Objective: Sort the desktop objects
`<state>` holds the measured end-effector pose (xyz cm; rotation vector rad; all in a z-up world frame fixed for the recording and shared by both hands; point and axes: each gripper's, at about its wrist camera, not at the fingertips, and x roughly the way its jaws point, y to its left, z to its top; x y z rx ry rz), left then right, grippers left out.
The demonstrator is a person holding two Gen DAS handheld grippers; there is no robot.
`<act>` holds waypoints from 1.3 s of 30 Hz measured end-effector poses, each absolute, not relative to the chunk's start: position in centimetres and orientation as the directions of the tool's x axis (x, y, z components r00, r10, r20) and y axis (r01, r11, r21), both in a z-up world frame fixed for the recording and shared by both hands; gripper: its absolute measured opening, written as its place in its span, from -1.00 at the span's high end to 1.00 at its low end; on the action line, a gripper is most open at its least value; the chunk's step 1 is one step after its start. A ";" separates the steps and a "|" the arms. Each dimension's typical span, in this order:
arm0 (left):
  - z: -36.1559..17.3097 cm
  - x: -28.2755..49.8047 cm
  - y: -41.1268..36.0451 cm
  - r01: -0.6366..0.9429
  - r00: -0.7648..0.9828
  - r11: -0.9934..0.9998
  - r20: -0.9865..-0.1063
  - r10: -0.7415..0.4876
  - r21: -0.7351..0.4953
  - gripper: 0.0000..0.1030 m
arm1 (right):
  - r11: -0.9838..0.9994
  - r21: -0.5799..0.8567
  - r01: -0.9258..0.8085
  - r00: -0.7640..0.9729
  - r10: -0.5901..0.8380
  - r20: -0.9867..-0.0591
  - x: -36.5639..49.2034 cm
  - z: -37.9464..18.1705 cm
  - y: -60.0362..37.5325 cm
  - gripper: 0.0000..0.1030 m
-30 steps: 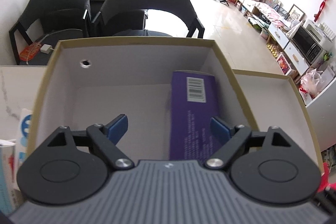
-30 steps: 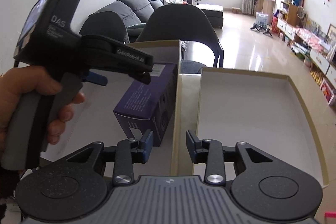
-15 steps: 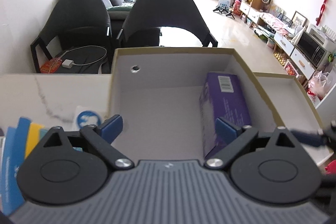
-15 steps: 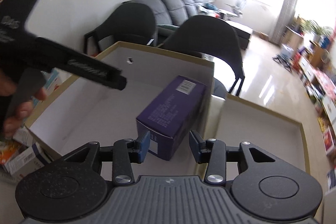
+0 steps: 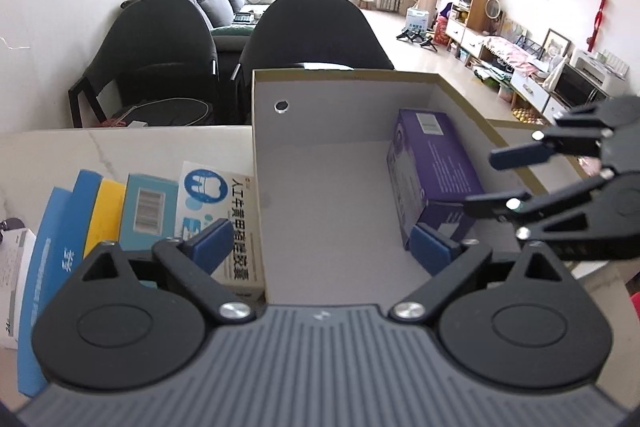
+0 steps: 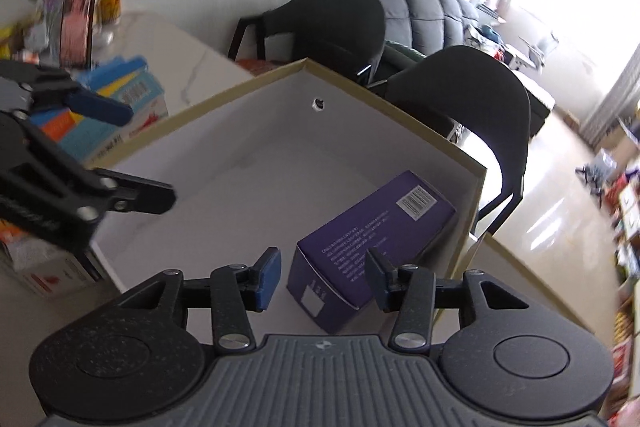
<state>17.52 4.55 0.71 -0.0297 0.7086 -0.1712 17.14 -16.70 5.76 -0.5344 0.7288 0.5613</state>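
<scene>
On the marble table (image 5: 120, 147) sits an open cardboard box (image 5: 340, 83) with a purple carton (image 6: 368, 247) lying against its right wall, while my left claw (image 5: 320, 243) gapes wide, empty, and my right claw (image 6: 320, 275), just widening, grips nothing.

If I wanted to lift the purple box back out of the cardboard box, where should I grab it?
Probably across the purple box at its two long side faces, coming from above. It lies flat with its barcode face up, close to the right wall of the open cardboard box, so a sideways approach looks blocked.
</scene>
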 end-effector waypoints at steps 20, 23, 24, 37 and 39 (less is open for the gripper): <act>-1.8 18.1 5.1 0.098 0.718 0.993 -0.687 -0.115 -0.063 -0.87 | 0.534 -0.446 -0.719 0.592 0.135 -0.794 19.4 1.0 -12.5 -0.05; -2.1 18.0 5.4 0.089 0.716 0.993 -0.688 -0.117 -0.076 -0.87 | 0.488 -0.506 -0.711 0.617 0.089 -0.782 19.6 0.4 -12.4 -0.04; -2.2 18.0 5.5 0.085 0.716 0.993 -0.688 -0.117 -0.080 -0.87 | 0.478 -0.510 -0.715 0.617 0.091 -0.782 19.6 0.4 -12.5 -0.04; -3.0 17.9 6.0 0.070 0.707 0.993 -0.698 -0.119 -0.098 -0.87 | 0.403 -0.625 -0.669 0.675 -0.025 -0.738 21.9 -0.9 -13.1 0.12; -3.0 17.9 6.0 0.071 0.706 0.993 -0.698 -0.119 -0.098 -0.87 | 0.397 -0.631 -0.666 0.680 -0.026 -0.733 21.9 -1.0 -13.1 0.12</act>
